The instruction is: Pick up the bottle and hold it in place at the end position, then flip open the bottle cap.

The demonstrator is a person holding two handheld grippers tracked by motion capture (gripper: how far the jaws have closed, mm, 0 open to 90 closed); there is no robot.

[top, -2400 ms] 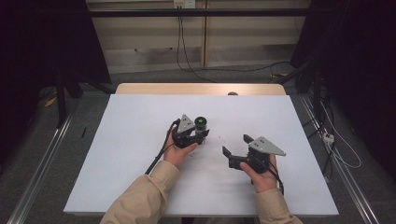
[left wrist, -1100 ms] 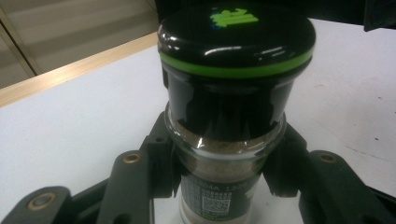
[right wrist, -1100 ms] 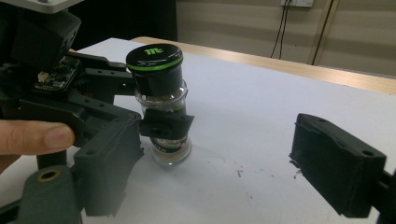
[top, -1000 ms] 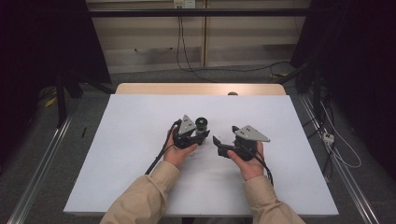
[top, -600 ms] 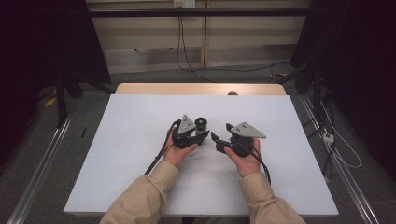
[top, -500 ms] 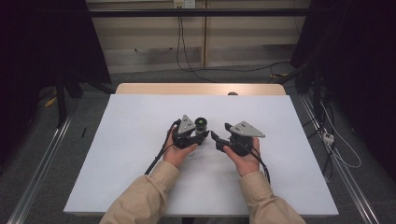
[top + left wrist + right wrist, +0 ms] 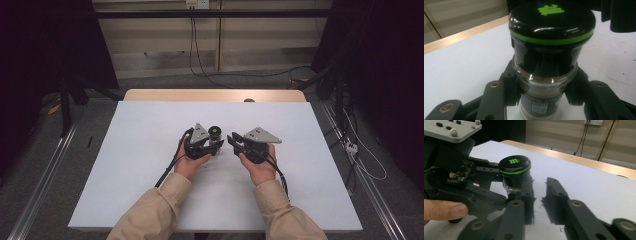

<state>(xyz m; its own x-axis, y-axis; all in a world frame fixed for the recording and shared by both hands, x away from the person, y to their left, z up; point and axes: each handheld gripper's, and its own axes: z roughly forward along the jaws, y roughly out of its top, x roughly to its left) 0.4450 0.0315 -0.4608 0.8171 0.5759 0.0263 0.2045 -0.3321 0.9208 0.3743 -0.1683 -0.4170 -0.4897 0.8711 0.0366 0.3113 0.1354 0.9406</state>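
- Glossy black plastic lid (image 7: 552,18) with a bright green band, smooth and reflective.
- Clear glass jar (image 7: 541,97), brown powder inside, paper label.
- Matt white desk (image 7: 150,150), faintly scuffed; pale wood strip along the far edge.
- Matt black plastic left hand-held gripper (image 7: 540,97); brass-toned rivets.
- Flat grey matt plate on the right hand-held gripper (image 7: 235,140).
- Tan cloth sleeves (image 7: 150,215).

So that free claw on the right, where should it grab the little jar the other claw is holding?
Probably the black lid of the jar, from the side: it stands upright, and the left gripper already clamps the glass below. The right gripper is open beside it.
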